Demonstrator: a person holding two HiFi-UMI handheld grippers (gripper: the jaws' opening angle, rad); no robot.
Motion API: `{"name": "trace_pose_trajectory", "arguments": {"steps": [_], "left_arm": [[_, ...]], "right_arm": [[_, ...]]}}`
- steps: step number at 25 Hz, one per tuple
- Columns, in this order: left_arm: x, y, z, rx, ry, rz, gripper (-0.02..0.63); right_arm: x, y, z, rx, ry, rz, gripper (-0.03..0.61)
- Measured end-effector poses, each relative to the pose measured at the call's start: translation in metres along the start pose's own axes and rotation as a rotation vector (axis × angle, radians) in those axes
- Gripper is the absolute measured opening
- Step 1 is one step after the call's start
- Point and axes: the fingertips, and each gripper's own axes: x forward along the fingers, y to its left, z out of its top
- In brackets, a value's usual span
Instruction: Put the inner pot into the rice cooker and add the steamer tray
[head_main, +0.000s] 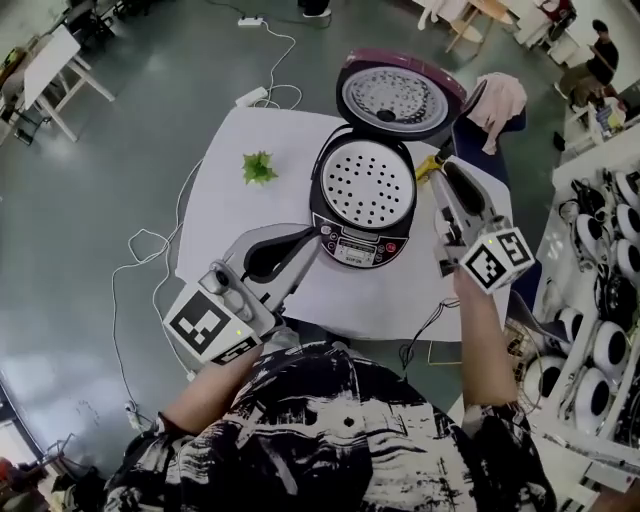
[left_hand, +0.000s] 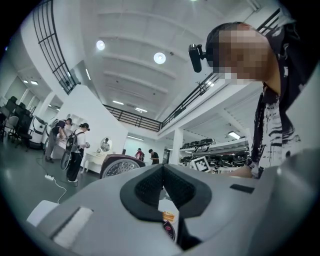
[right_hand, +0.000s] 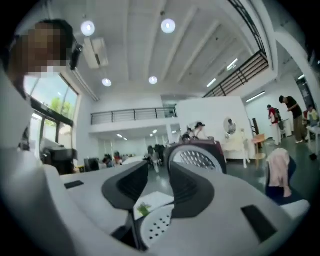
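The dark rice cooker (head_main: 362, 240) stands on the white table (head_main: 240, 210) with its lid (head_main: 400, 97) swung up at the back. A white perforated steamer tray (head_main: 367, 182) lies in its mouth and hides whatever is under it. My left gripper (head_main: 315, 232) points at the cooker's front left; its pads meet at the tips, with nothing between them (left_hand: 162, 167). My right gripper (head_main: 440, 165) hovers beside the cooker's right rim, open and empty. In the right gripper view (right_hand: 159, 167) the tray (right_hand: 157, 225) shows below the jaws and the lid (right_hand: 197, 159) beyond them.
A small green plant (head_main: 259, 167) sits at the table's far left. Cables and a power strip (head_main: 250, 97) lie on the floor behind. A chair with pink cloth (head_main: 500, 100) stands at the back right. Shelves of other cookers (head_main: 600, 330) line the right side.
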Motion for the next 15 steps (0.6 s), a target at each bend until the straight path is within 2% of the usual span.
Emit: {"name": "trace_pose_trajectory", "arguments": {"steps": [2,5,10,15], "left_arm": [[0.011,-0.011,0.005,0.013,0.005,-0.025,0.005],[0.027,-0.028,0.016,0.044,0.005,-0.061,0.005],[0.051,-0.059,0.027,0.087,-0.006,-0.104,0.005],[0.072,-0.087,0.030,0.106,-0.017,-0.149,0.005]], "right_arm": [[-0.037,0.047,0.038,0.000,-0.104,0.086,0.065],[-0.079,0.110,0.063,0.007,-0.165,0.212,0.043],[-0.121,0.198,0.070,0.009,-0.186,0.413,0.017],[-0.141,0.238,0.075,0.023,-0.192,0.527,0.003]]}}
